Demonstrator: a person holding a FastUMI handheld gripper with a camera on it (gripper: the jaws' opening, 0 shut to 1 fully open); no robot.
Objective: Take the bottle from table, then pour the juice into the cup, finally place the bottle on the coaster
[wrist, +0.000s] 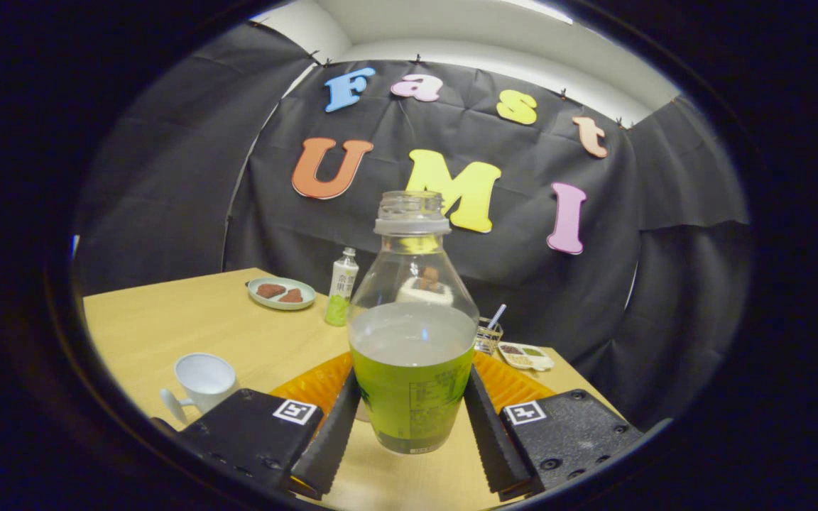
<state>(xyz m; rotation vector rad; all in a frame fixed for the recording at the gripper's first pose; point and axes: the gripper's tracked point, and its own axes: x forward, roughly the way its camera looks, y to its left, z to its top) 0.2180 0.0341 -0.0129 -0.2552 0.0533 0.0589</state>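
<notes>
Your tabletop (189, 319) carries the uncapped bottle (411, 341) upright between your tool's (411, 419) fingers, which flank it; whether they press it is unclear. The coaster (317, 383) lies behind, the cup (203, 380) left.

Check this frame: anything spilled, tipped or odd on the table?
No spill or tipping visible. The bottle stands upright, uncapped, between the tongs, both fingers against its sides. The cup is upright and looks empty. The orange coaster lies flat behind.
</notes>
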